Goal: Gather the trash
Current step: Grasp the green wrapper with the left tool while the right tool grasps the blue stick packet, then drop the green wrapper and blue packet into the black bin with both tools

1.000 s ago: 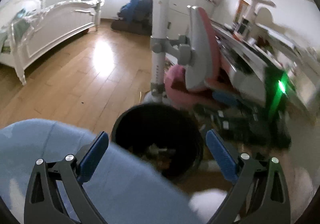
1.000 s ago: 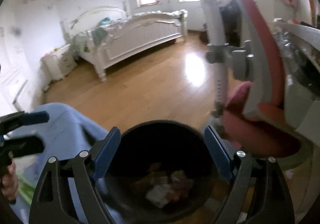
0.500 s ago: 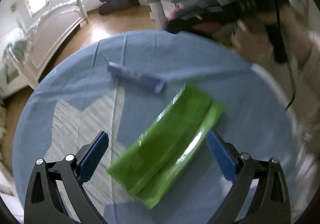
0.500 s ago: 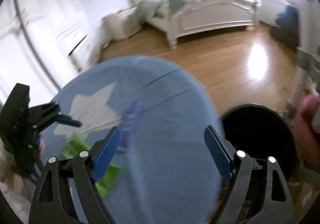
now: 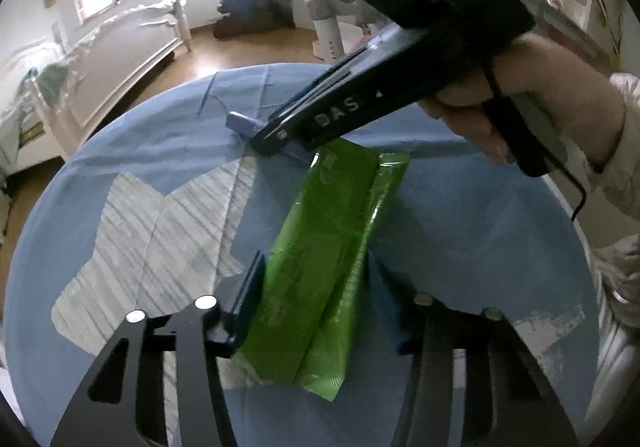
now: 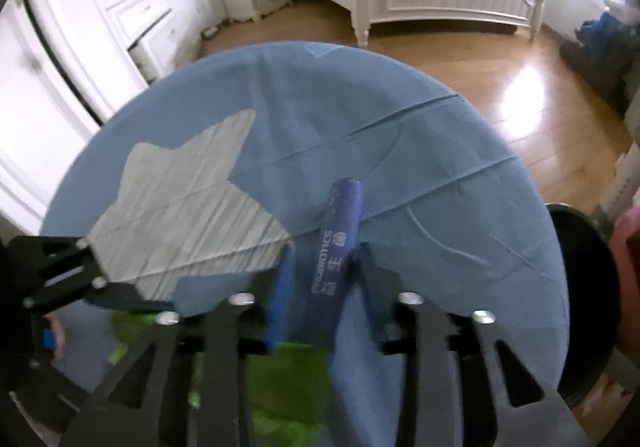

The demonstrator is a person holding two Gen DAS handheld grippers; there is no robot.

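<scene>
The left gripper [image 5: 316, 295] has just been closing and its blue pads now press both sides of a green wrapper [image 5: 320, 259], which lies flat on the blue cloth [image 5: 480, 247] of the round bench, running from six o'clock up toward one o'clock in the left wrist view. The right gripper [image 6: 324, 283] has also just been closing and is clamped almost fully together on a purple stick packet [image 6: 338, 247] with white lettering. In the right wrist view the packet runs toward twelve o'clock, its far end resting on the cloth past the fingertips.

In the left wrist view the right gripper [image 5: 276, 135] reaches in from two o'clock, held by a hand [image 5: 520, 95], and its tip meets the purple packet [image 5: 240, 123] just beyond the far end of the green wrapper. A grey striped star patch [image 6: 192, 215] sits on the cloth at nine o'clock of the packet. A black bin [image 6: 580, 307] stands off the bench edge at three o'clock in the right wrist view, and a white bed [image 6: 448, 3] stands on the wooden floor at twelve o'clock.
</scene>
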